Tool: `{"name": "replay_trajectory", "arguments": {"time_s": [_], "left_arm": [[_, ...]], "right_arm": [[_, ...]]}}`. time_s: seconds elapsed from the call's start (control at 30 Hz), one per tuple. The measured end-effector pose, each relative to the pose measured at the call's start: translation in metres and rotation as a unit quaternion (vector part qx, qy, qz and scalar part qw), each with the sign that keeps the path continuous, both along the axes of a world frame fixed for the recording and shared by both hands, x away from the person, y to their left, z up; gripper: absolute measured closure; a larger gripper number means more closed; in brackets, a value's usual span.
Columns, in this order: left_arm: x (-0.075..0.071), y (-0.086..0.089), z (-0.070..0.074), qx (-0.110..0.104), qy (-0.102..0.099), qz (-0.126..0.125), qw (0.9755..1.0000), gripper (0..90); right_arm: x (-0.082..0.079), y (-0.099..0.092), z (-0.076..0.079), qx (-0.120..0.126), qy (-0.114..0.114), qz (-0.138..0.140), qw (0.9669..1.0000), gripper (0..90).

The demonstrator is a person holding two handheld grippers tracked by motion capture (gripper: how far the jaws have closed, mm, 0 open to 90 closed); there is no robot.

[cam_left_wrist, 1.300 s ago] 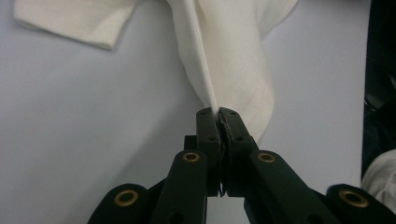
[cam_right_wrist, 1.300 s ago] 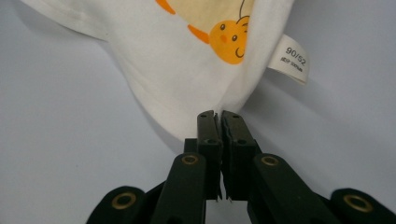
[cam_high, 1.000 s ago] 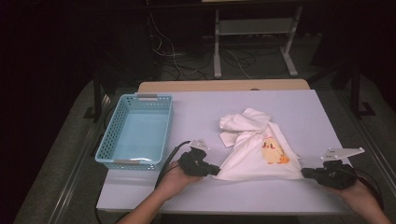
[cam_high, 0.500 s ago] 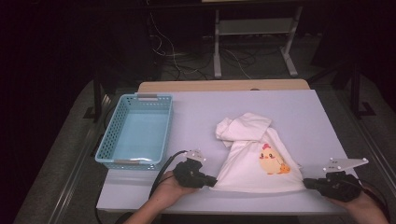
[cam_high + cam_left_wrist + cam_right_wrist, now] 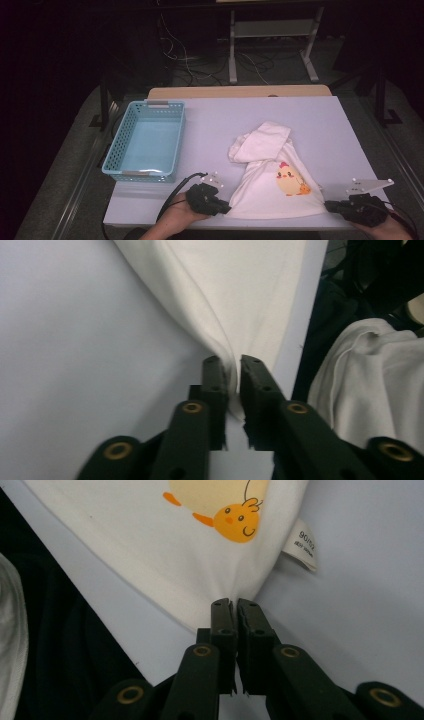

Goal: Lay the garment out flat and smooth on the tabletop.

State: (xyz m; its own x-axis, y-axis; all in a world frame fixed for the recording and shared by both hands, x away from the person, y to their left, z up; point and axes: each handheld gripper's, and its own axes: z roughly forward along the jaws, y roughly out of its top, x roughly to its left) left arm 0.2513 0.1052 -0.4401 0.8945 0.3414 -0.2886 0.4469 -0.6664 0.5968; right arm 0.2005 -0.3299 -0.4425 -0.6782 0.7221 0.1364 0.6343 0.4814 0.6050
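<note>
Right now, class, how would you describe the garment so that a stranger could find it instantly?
On the pale table, right of the blue basket, lies a white shirt near the front edge. It alone bears a yellow chick print, with a gripper at each bottom corner.

Lighting, as I see it: tabletop evenly lit from overhead, surroundings near black. Shadows soft, no glare. High view grainy; gripper views sharp farther out, nearest jaw parts blurred.

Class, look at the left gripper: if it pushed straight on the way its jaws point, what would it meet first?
The white shirt: the left gripper already has its corner between the jaws, so going on would likely just bunch the cloth along the table.
</note>
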Motion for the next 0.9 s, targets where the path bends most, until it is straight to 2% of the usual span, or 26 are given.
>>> {"name": "replay_trajectory", "arguments": {"time_s": [0.1,0.23,0.33,0.47,0.6,0.9], "left_arm": [[0.002,0.003,0.004,-0.012,-0.018,0.011,0.9997,65.9],[0.009,0.005,0.008,-0.026,-0.035,0.026,0.9987,54.5],[0.015,0.007,0.010,-0.036,-0.055,0.036,0.9972,45.2],[0.027,0.008,0.011,-0.044,-0.070,0.057,0.9949,35.7],[0.036,0.008,0.011,-0.051,-0.080,0.071,0.9930,30.6],[0.041,0.011,0.008,-0.046,-0.106,0.084,0.9897,15.3]], "right_arm": [[0.002,-0.002,0.000,0.013,-0.002,-0.012,0.9998,69.6],[0.008,-0.003,0.003,0.030,-0.008,-0.025,0.9992,58.8],[0.014,-0.001,0.005,0.037,-0.014,-0.034,0.9986,52.9],[0.023,0.004,0.007,0.042,-0.021,-0.038,0.9982,49.3],[0.033,0.009,0.010,0.044,-0.027,-0.035,0.9981,47.5],[0.056,0.017,0.017,0.064,-0.037,-0.034,0.9967,46.1]]}}
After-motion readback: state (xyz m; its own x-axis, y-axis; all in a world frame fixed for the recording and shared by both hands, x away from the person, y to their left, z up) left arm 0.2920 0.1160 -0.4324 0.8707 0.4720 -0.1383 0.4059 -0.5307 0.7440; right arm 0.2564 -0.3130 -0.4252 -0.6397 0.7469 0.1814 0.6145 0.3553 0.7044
